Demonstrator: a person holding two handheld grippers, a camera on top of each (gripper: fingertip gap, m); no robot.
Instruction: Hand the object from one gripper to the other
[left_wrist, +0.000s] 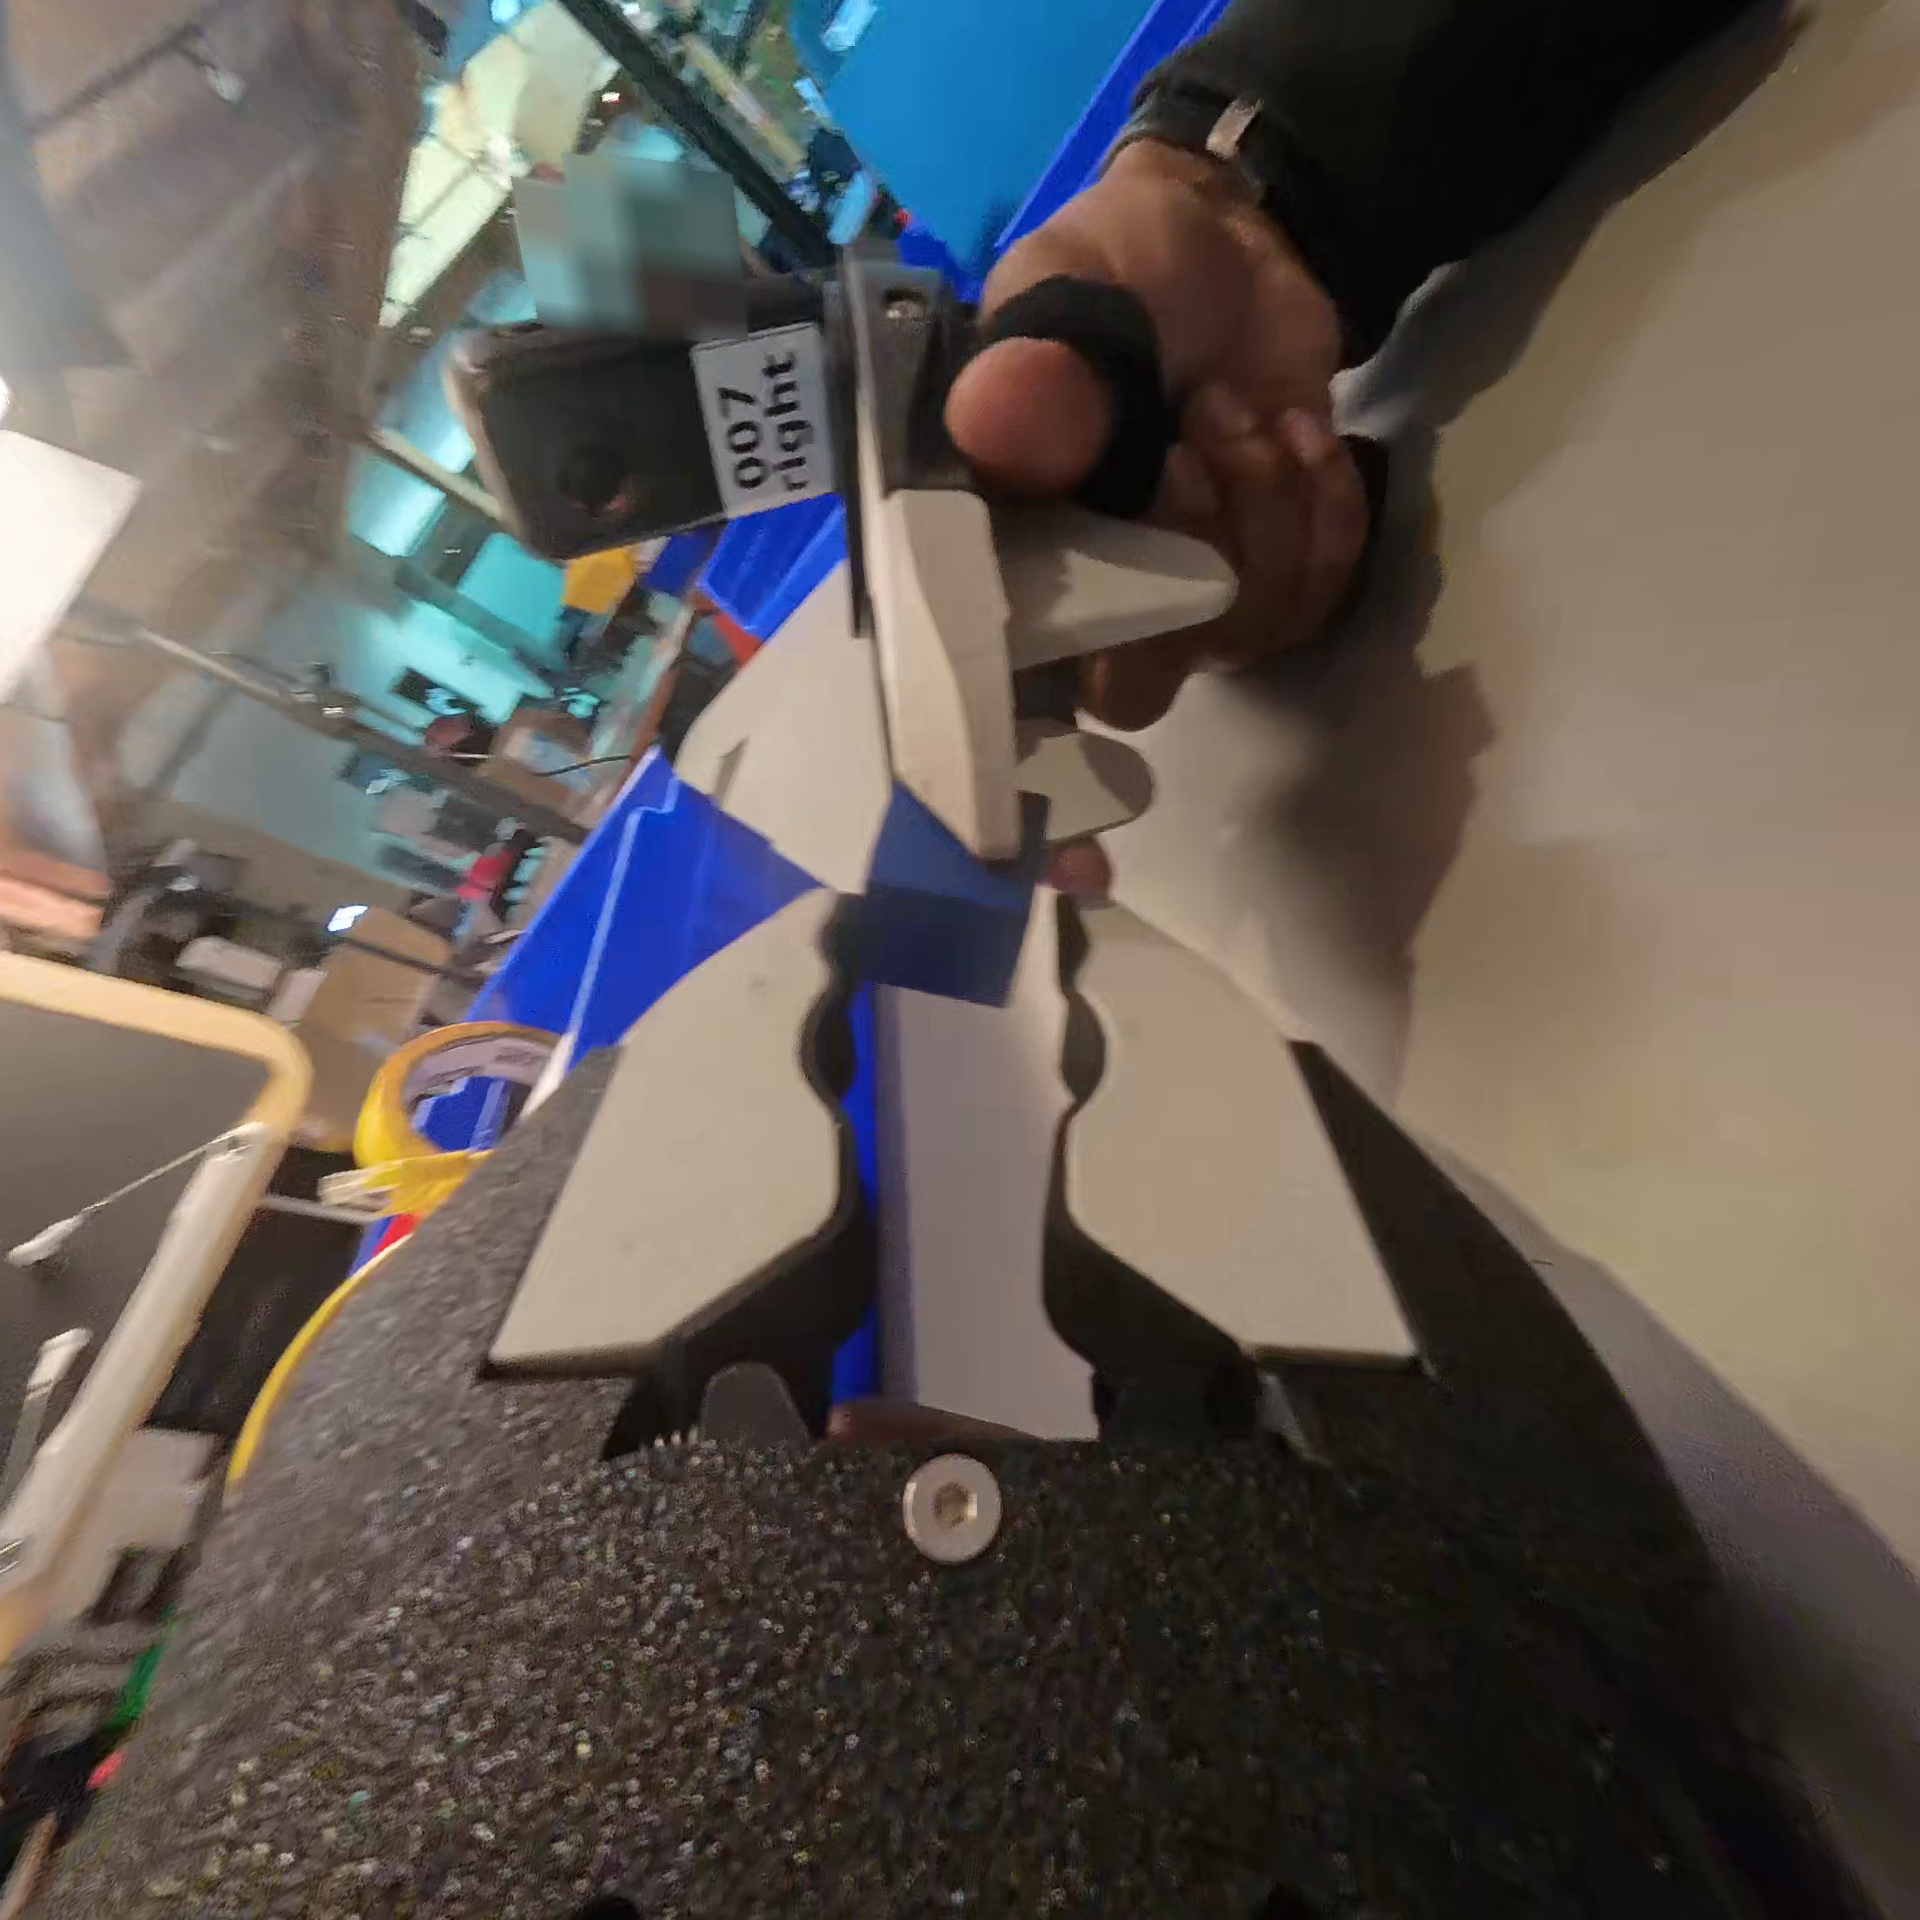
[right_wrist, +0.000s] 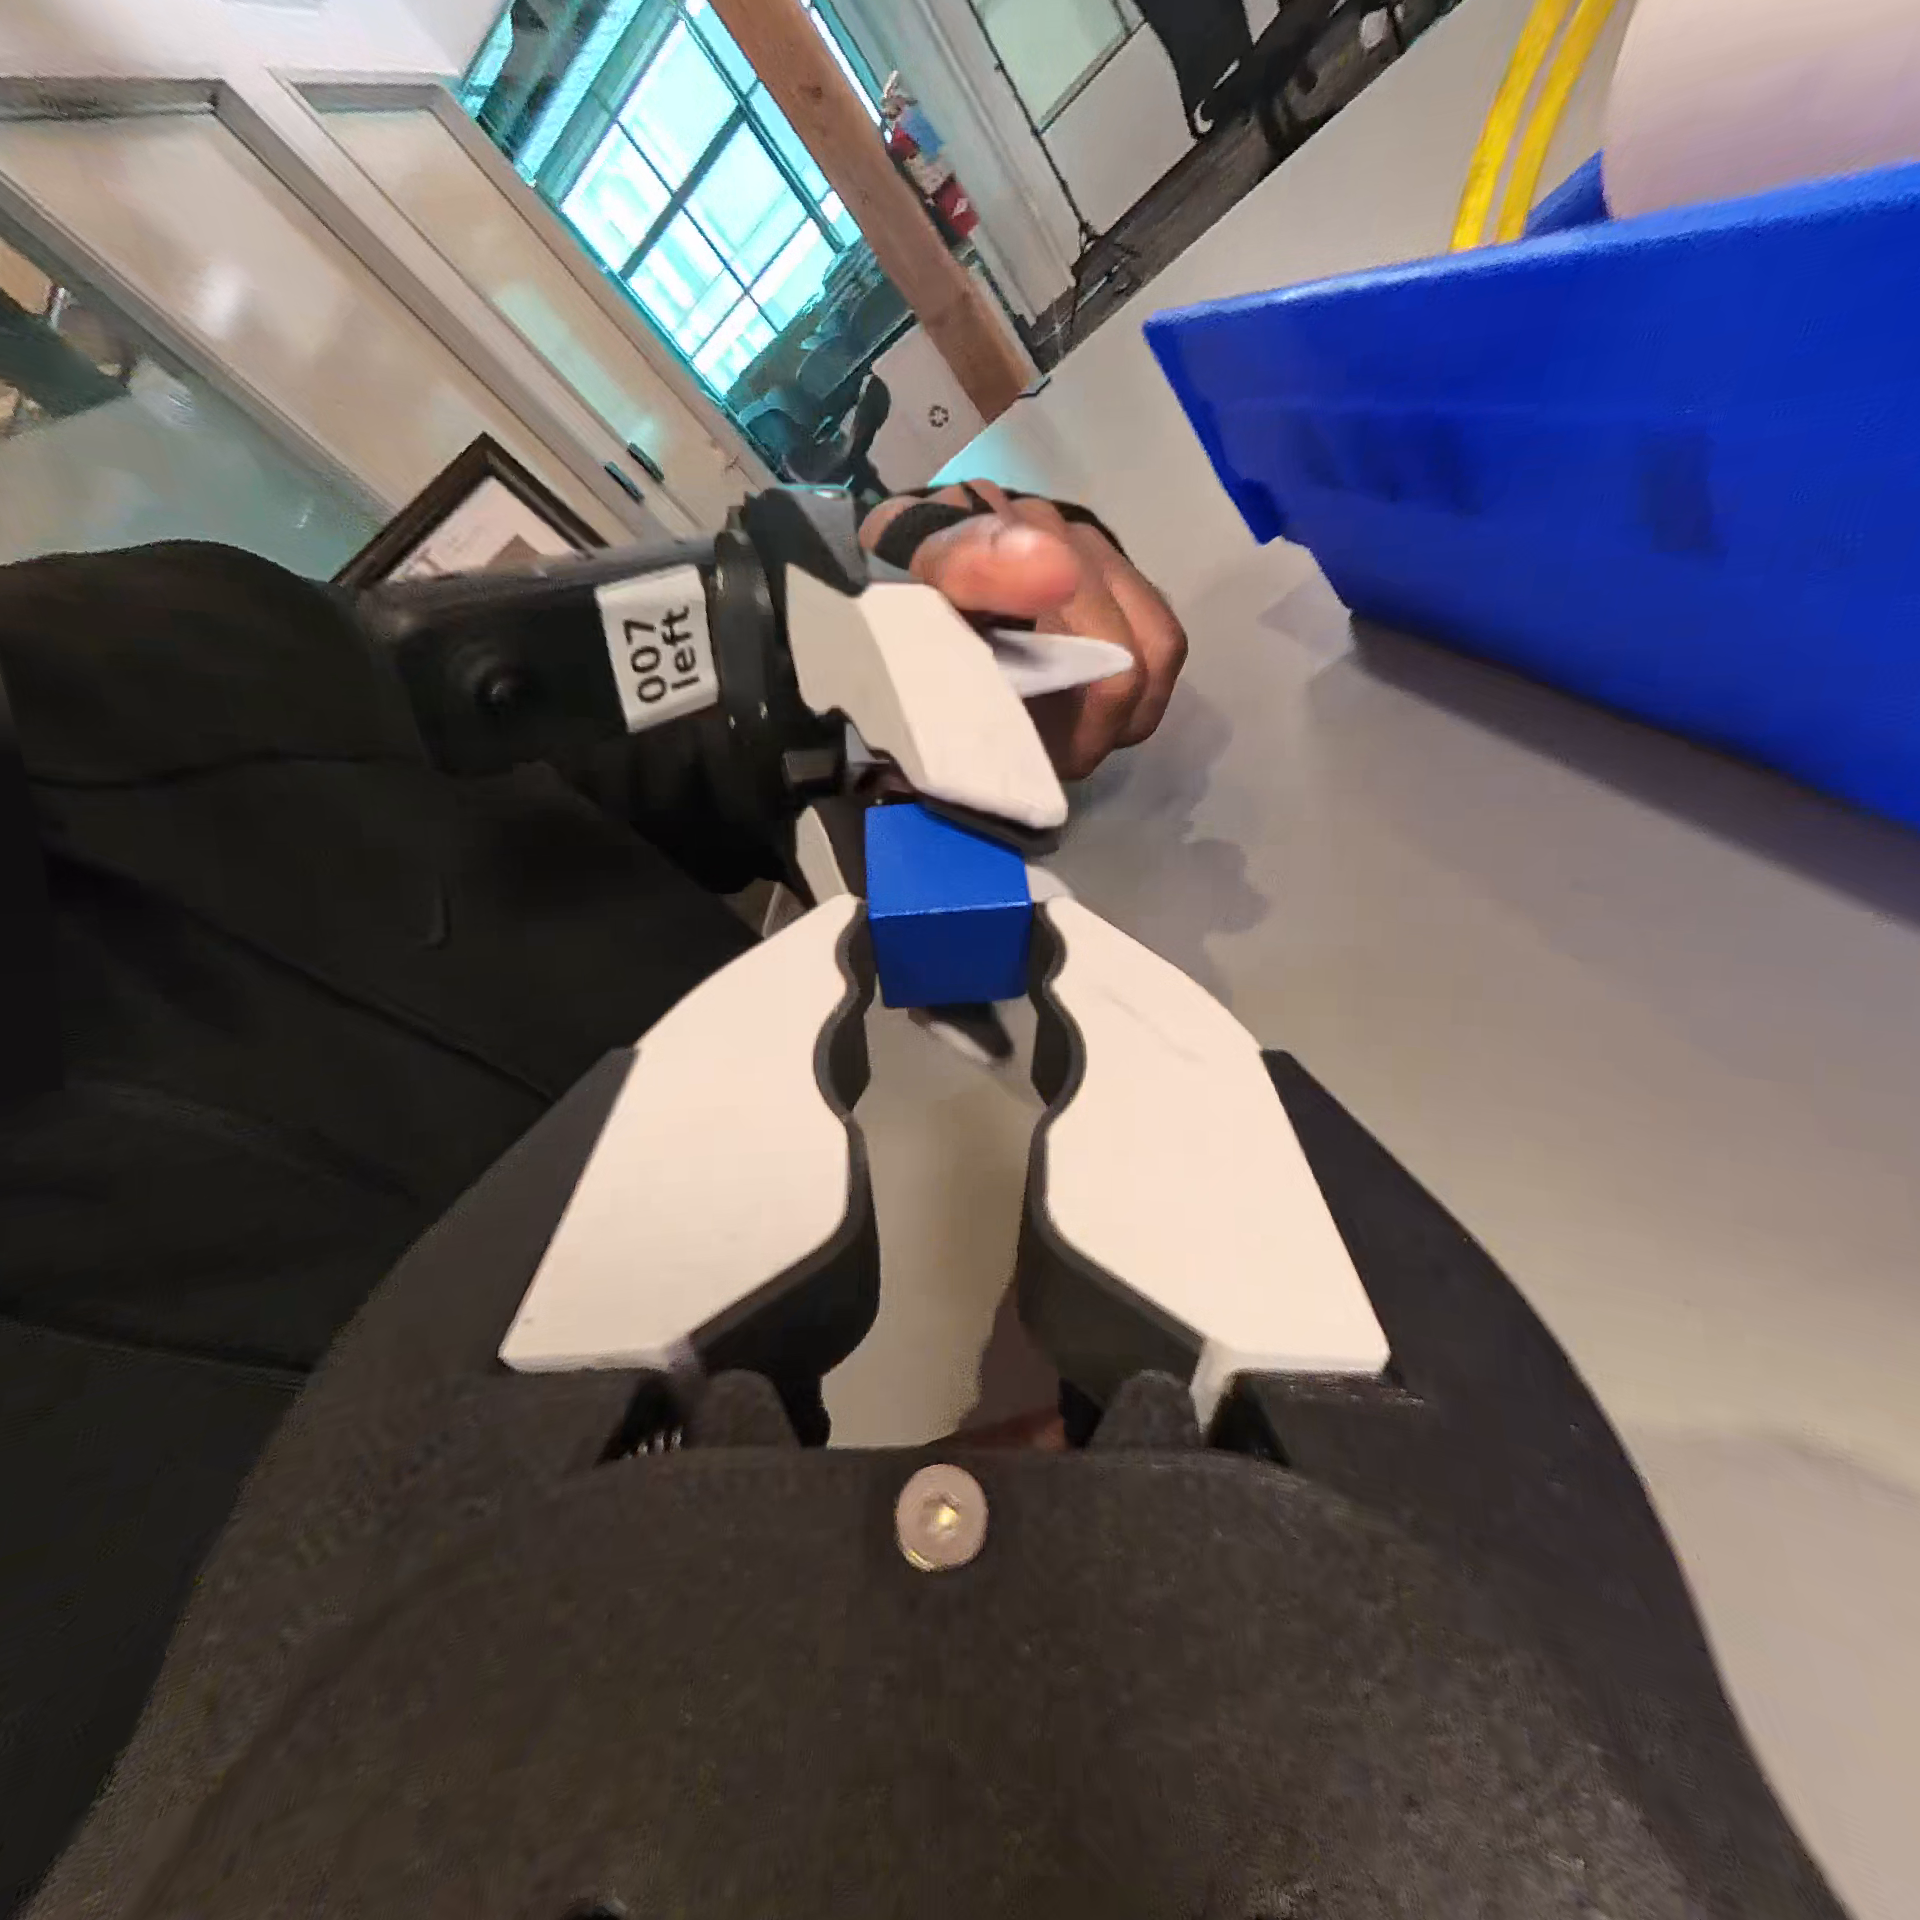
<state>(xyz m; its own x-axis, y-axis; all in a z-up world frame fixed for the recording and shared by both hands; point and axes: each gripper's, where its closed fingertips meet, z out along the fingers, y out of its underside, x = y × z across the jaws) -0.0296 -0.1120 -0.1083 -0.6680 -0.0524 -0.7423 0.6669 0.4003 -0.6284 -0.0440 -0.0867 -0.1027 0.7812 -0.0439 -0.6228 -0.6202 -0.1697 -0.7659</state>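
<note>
- Right wrist view shows the blue cube wedged between the tips of the right gripper, both fingers pressed against its side faces, so that gripper is clamped on it.
- From the same view, the left gripper sits just beyond, one white finger lying flat on the cube's far top face; the opposite finger is mostly hidden, so I cannot tell whether it has let go.
- Left wrist view puts the cube right at the left gripper's own tips, flanked on both sides, which looks like a grip too.
- Judgement: this is the changeover instant. The giving side should loosen only once the receiving grip is square on opposite faces, then back straight off without dragging a corner.
- Risk: with both pulling, the cube could twist out.
- Only the left wrist view shows a yellow tape roll off to that gripper's left and the hand working the right gripper.
- Only the right wrist view shows the blue bin on the grey desk, ahead and to the right of the right gripper.
</note>
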